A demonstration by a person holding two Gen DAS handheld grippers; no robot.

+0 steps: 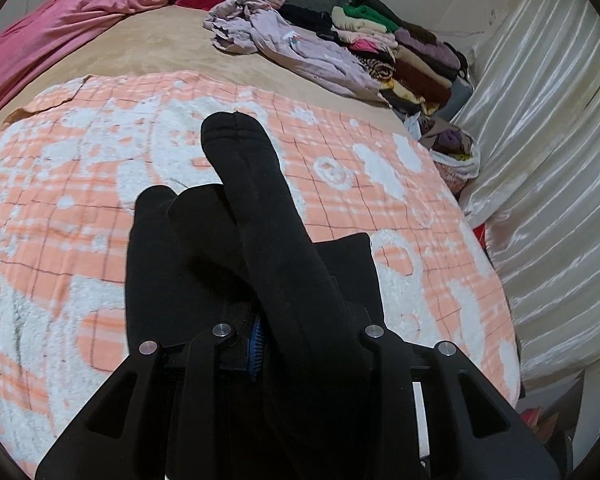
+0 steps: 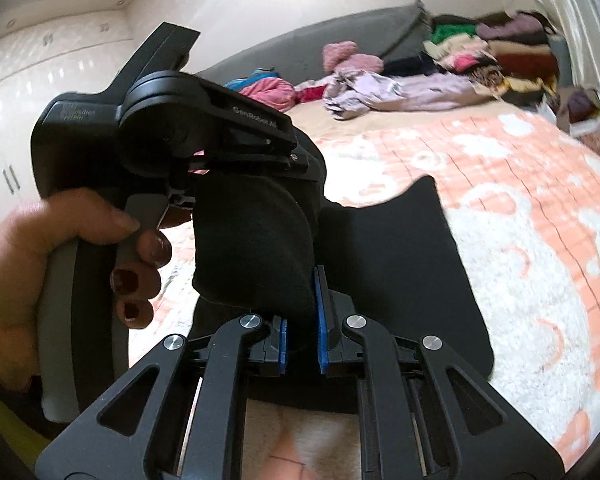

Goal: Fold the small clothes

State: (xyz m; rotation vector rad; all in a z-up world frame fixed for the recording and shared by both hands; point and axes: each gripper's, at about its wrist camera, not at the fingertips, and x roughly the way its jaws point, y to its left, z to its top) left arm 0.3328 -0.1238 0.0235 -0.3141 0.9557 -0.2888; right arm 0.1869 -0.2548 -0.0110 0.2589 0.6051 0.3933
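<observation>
Holding a black sock [image 1: 284, 248] between both tools, you have it lifted above the peach-and-white checked blanket [image 1: 100, 184] that covers the near part of the bed. In your left wrist view, your left gripper [image 1: 268, 336] has its jaws narrowed onto the dark fabric; one blue pad [image 1: 256, 340] peeks out beside the cloth, and the sock's long rounded end sticks up and away from the jaws, with more black folds bunched to its left. In your right wrist view, your right gripper [image 2: 302, 320] is pinched almost fully together on another edge of the same sock [image 2: 256, 240], its blue pads [image 2: 320, 312] pressing the cloth from either side, while a broad black flap hangs to the right over the blanket [image 2: 520, 240]. Your left hand [image 2: 60, 260], nails painted dark, wraps the grey handle of the other tool at the left of that view. Farther back on the tan bed sheet [image 1: 148, 44] lie a crumpled lilac garment [image 1: 300, 48], a pink bundle [image 1: 100, 4] and a stack of folded clothes [image 1: 400, 52] near the pale curtain [image 1: 548, 120].
</observation>
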